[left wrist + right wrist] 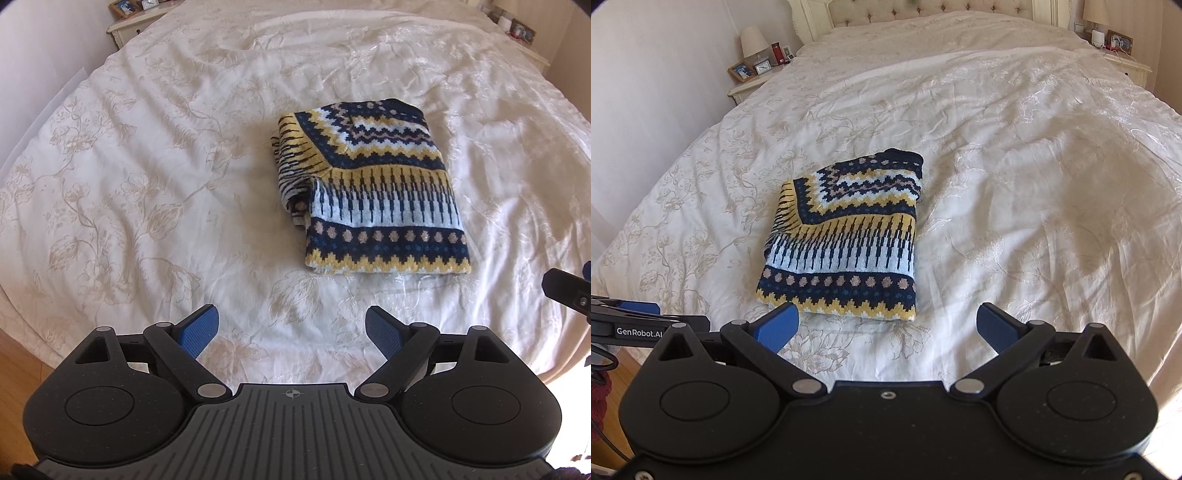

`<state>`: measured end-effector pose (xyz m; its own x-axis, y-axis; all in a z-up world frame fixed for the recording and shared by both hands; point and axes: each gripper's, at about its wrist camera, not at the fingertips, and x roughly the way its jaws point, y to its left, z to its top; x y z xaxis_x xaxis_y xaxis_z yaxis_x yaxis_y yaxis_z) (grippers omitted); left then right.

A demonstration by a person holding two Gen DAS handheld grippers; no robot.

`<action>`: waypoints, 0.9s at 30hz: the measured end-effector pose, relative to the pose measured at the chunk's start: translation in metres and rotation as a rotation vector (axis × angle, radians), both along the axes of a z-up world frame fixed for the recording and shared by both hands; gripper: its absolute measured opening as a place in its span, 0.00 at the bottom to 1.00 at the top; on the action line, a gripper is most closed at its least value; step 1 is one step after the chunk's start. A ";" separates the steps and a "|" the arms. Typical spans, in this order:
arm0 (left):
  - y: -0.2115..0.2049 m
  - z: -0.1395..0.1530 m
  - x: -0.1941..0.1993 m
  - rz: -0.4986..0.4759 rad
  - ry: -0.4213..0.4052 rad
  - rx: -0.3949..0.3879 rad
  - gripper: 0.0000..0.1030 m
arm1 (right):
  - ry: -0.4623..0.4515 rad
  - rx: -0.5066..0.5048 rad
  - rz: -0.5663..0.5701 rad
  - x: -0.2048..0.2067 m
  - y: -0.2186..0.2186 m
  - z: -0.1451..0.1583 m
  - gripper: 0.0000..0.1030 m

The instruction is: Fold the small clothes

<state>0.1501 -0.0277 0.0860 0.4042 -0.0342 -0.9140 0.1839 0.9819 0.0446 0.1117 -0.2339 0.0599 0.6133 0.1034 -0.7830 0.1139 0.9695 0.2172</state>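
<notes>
On the bed [1015, 155], folded sweater [842, 243] just ahead of both hand-held grippers [291, 332] [888, 325], jaws apart.

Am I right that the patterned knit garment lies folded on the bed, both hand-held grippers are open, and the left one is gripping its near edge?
Not quite. The left hand-held gripper grips nothing: the left wrist view shows its jaws open over bare bedspread, short of the knit garment. The rest holds: the garment lies folded on the bed, and the right hand-held gripper is open too.
</notes>
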 end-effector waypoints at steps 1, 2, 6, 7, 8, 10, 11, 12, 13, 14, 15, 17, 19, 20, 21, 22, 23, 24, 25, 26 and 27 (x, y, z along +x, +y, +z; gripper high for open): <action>0.000 0.000 0.000 -0.001 0.002 0.000 0.84 | 0.000 0.001 -0.001 0.000 0.000 0.000 0.99; 0.000 -0.001 0.001 -0.002 0.005 -0.002 0.84 | 0.000 0.003 -0.006 -0.001 0.000 -0.001 0.99; -0.001 -0.002 0.000 -0.003 0.017 -0.005 0.84 | 0.001 0.008 -0.015 -0.001 -0.001 -0.002 0.99; -0.001 -0.003 0.000 -0.003 0.019 -0.005 0.84 | 0.002 0.009 -0.016 -0.001 -0.001 -0.002 0.99; -0.001 -0.003 0.001 -0.002 0.021 -0.005 0.84 | 0.003 0.010 -0.017 0.000 -0.002 -0.002 0.99; -0.001 -0.004 0.001 -0.001 0.025 -0.006 0.84 | 0.002 0.010 -0.018 0.000 -0.002 -0.003 0.99; -0.001 -0.004 0.001 0.000 0.027 -0.007 0.84 | 0.002 0.011 -0.017 0.000 -0.003 -0.003 0.99; -0.001 -0.004 0.001 0.000 0.028 -0.007 0.85 | 0.002 0.011 -0.017 0.000 -0.003 -0.003 0.99; -0.001 -0.004 0.001 -0.001 0.029 -0.006 0.84 | 0.003 0.011 -0.017 0.000 -0.003 -0.003 0.99; -0.002 -0.004 0.001 -0.001 0.029 -0.006 0.84 | 0.003 0.011 -0.017 0.000 -0.003 -0.003 0.99; -0.002 -0.004 0.001 0.000 0.029 -0.006 0.84 | 0.003 0.012 -0.016 0.000 -0.003 -0.003 0.99; -0.002 -0.004 0.001 -0.001 0.030 -0.006 0.85 | 0.003 0.011 -0.014 0.000 -0.003 -0.003 0.99; -0.003 -0.005 0.001 0.000 0.033 -0.007 0.84 | 0.002 0.011 -0.017 0.000 -0.003 -0.003 0.99; -0.003 -0.005 0.001 -0.001 0.034 -0.008 0.84 | 0.002 0.012 -0.017 0.000 -0.003 -0.003 0.99; -0.003 -0.005 0.001 -0.001 0.034 -0.007 0.84 | 0.003 0.013 -0.016 0.001 -0.003 -0.003 0.99; -0.003 -0.005 0.001 -0.002 0.034 -0.007 0.84 | 0.003 0.012 -0.016 0.001 -0.002 -0.003 0.99; -0.003 -0.005 0.001 -0.004 0.033 -0.007 0.84 | 0.003 0.012 -0.016 0.001 -0.002 -0.003 0.99; -0.003 -0.006 0.001 -0.005 0.034 -0.007 0.84 | 0.004 0.011 -0.015 0.002 -0.001 -0.004 0.99; -0.003 -0.006 0.001 -0.006 0.034 -0.007 0.84 | 0.004 0.012 -0.016 0.002 -0.001 -0.004 0.99; -0.003 -0.006 0.001 -0.007 0.035 -0.007 0.84 | 0.004 0.012 -0.017 0.002 -0.001 -0.004 0.99; -0.003 -0.006 0.001 -0.009 0.036 -0.007 0.84 | 0.005 0.011 -0.017 0.003 -0.001 -0.004 0.99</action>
<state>0.1515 -0.0311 0.0800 0.3705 -0.0437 -0.9278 0.1941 0.9805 0.0313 0.1143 -0.2346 0.0563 0.6115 0.1019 -0.7847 0.1314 0.9648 0.2277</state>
